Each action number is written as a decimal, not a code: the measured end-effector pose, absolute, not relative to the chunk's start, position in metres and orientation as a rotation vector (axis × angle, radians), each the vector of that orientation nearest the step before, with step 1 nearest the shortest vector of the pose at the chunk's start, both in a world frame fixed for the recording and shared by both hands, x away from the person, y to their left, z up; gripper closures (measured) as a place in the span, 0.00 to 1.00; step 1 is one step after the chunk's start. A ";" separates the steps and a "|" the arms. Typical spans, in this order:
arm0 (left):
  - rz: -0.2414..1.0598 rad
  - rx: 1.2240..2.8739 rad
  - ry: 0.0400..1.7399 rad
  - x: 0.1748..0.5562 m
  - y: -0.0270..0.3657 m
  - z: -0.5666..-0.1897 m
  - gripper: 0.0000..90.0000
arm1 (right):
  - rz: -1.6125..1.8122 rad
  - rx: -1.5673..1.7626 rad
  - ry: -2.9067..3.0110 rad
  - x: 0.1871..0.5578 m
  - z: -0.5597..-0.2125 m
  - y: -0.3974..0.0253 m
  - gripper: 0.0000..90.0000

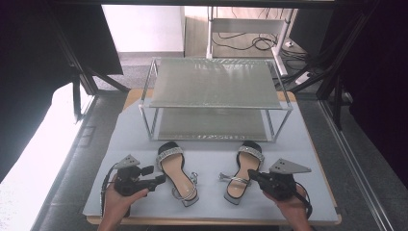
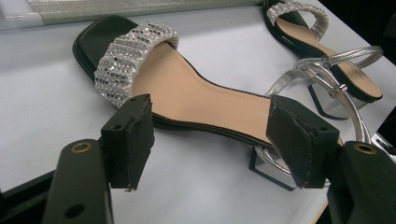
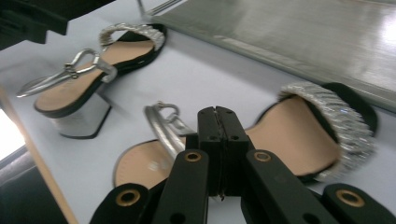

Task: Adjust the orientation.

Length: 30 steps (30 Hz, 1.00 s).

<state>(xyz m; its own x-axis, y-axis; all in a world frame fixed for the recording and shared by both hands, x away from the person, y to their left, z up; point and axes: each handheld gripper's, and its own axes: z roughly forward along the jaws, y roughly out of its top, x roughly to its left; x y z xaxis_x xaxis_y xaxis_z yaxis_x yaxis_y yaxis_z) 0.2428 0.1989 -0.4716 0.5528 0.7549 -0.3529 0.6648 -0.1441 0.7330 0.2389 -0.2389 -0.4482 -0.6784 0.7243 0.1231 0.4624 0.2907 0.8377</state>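
Two sandals are laid on the grey-covered bench (image 1: 120,139), toes toward a two-tier metal shoe rack (image 1: 214,98) standing just behind them.

Left sandal (image 1: 177,174): flat on its sole, rhinestone toe band toward the rack, silver ankle strap at the heel end. The left hand-held gripper (image 1: 161,179) is held just beside its outer edge, at mid-sole. In the left gripper view the jaws are seen wide apart with the left sandal (image 2: 187,100) lying across the gap beyond them; nothing is gripped, and contact with the sole cannot be confirmed.

Right sandal (image 1: 242,173): flat, well apart from the left one, ankle strap sticking out to its inner side. The right hand-held gripper (image 1: 251,174) is placed at its outer edge near the heel. In the right gripper view the jaws are seen pressed together with no gap, just over the insole of the right sandal (image 3: 299,135) beside the silver strap; whether anything is pinched between them cannot be told.
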 end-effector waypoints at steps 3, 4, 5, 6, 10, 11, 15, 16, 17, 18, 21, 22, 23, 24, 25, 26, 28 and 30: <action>0.124 1.865 1.158 0.243 0.199 -0.472 0.36 | 1.330 1.047 2.317 0.238 -0.450 -0.226 0.99; 0.119 1.867 1.158 0.243 0.198 -0.472 0.36 | 1.326 1.021 2.349 0.237 -0.451 -0.215 0.99; 0.121 1.871 1.155 0.243 0.198 -0.472 0.36 | 1.325 1.011 2.358 0.237 -0.452 -0.212 0.99; 0.117 1.874 1.152 0.243 0.198 -0.472 0.36 | 1.326 1.001 2.371 0.237 -0.453 -0.208 0.99; 0.115 1.872 1.155 0.242 0.197 -0.472 0.36 | 1.316 0.968 2.422 0.236 -0.457 -0.193 0.99; 0.115 1.879 1.150 0.243 0.196 -0.473 0.36 | 1.312 0.960 2.434 0.236 -0.458 -0.190 0.99; 0.111 1.890 1.154 0.244 0.195 -0.475 0.36 | 1.321 0.941 2.476 0.235 -0.461 -0.179 0.99; 0.107 1.893 1.157 0.244 0.194 -0.475 0.36 | 1.309 0.930 2.483 0.235 -0.462 -0.175 0.99; 0.108 1.897 1.157 0.244 0.194 -0.476 0.36 | 1.308 0.924 2.490 0.235 -0.463 -0.172 0.99; 0.108 1.900 1.157 0.245 0.193 -0.476 0.36 | 1.309 0.916 2.498 0.235 -0.464 -0.169 0.99; 0.106 1.897 1.157 0.244 0.193 -0.476 0.36 | 1.302 0.891 2.524 0.234 -0.467 -0.160 0.99; 0.109 1.899 1.155 0.244 0.193 -0.475 0.36 | 1.301 0.886 2.531 0.233 -0.467 -0.157 0.99; 0.109 1.899 1.155 0.244 0.193 -0.475 0.36 | 1.301 0.886 2.531 0.233 -0.467 -0.157 0.99; 0.111 1.895 1.156 0.244 0.193 -0.475 0.36 | 1.299 0.873 2.542 0.233 -0.469 -0.153 0.99; 0.111 1.895 1.156 0.244 0.193 -0.475 0.36 | 1.299 0.873 2.542 0.233 -0.469 -0.153 0.99; 0.112 1.893 1.156 0.244 0.194 -0.475 0.36 | 1.300 0.863 2.554 0.232 -0.470 -0.147 0.99; 0.111 1.893 1.156 0.243 0.194 -0.474 0.36 | 1.297 0.853 2.565 0.232 -0.471 -0.143 0.99; 0.111 1.893 1.154 0.243 0.193 -0.474 0.36 | 1.296 0.843 2.577 0.232 -0.472 -0.137 0.99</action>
<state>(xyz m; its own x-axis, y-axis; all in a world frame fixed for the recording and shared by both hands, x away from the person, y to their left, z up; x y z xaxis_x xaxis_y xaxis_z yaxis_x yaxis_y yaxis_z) 0.2432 0.1935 -0.4740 0.5623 0.7512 -0.3457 0.6717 -0.1710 0.7208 0.2321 -0.1367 -0.4719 -0.8342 0.5373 0.1241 0.4201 0.4735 0.7742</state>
